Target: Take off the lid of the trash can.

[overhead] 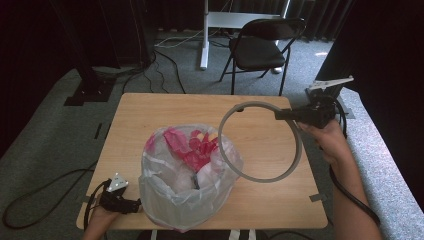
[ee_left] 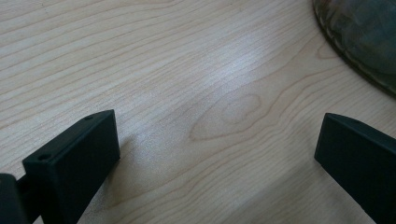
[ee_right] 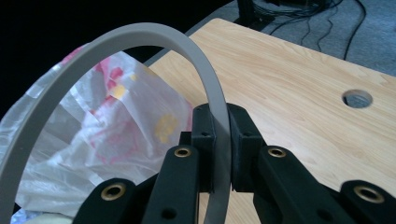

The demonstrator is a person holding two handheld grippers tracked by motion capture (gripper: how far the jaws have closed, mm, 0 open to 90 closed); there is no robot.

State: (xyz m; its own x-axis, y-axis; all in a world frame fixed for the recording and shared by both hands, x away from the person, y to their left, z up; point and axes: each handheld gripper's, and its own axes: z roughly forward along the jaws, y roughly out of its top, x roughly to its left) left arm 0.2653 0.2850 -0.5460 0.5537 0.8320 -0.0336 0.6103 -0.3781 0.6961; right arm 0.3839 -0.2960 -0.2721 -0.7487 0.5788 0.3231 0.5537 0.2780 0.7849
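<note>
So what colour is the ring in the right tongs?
Plain grey ring, clearest in the right gripper view.

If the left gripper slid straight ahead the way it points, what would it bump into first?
Probably the bin lined with a clear plastic bag: the left gripper, jaws open, points at it across the wooden table.
</note>
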